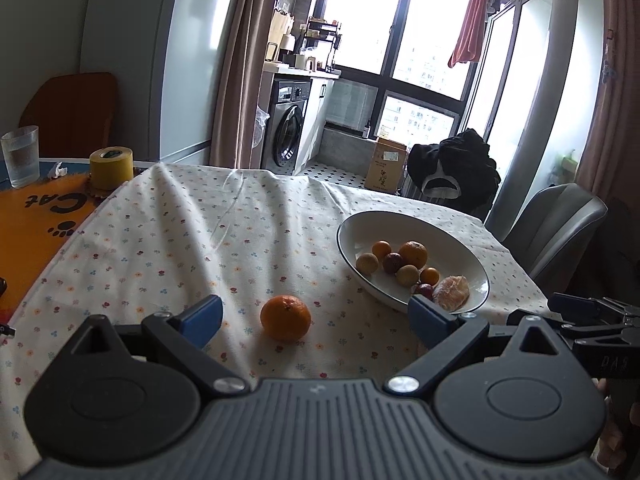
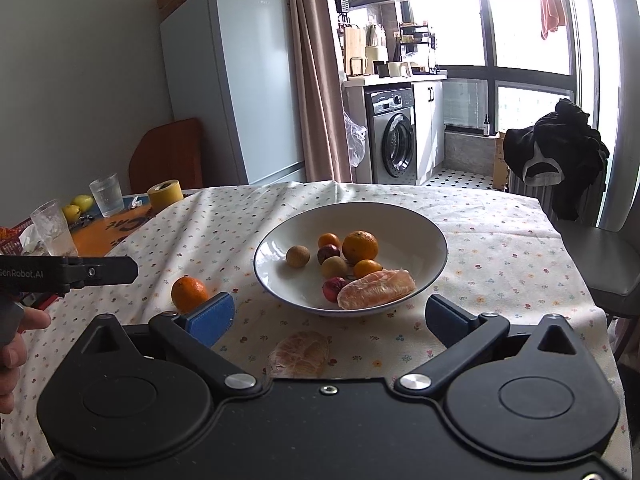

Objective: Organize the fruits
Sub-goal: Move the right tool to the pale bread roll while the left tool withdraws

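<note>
Both claws gape empty; glossy whole orange (image 1: 285, 317) sits outside white bowl (image 1: 360, 226).

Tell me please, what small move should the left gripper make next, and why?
Probably ease the left gripper forward and down around the whole orange. That orange lies on the tablecloth, outside the white bowl where most of the fruit sits. The jaws are open wide and the orange is already between them and a little ahead, so a short advance should let them close on it.

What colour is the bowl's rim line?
Dark, blue-black, on a white bowl; clearest in the right wrist view.
</note>
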`<state>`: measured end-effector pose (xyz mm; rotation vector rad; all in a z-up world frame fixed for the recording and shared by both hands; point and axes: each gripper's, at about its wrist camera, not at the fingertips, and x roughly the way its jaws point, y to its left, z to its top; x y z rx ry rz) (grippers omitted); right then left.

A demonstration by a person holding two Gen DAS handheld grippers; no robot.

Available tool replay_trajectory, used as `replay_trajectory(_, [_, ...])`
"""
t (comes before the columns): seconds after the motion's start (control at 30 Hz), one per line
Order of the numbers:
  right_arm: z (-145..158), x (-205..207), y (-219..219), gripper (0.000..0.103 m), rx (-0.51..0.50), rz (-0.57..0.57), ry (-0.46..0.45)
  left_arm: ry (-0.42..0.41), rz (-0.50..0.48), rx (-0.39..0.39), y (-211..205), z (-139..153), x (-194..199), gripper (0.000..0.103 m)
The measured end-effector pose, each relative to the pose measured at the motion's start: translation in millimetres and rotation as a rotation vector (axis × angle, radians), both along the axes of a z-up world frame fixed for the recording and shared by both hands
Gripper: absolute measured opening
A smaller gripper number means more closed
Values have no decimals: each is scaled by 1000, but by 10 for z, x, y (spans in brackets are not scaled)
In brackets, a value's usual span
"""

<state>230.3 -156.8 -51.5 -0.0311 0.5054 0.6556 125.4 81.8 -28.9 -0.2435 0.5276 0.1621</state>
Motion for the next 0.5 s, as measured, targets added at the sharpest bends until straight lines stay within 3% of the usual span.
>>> replay_trajectory(0.37, [-95,-98,32,103,-2,0,30,25,-22,2,28,-47,-33,98])
replay_trajectory(0.5, [-157,-106,73,96,-14,9,52,41,-35,3,36,-90,-26,98])
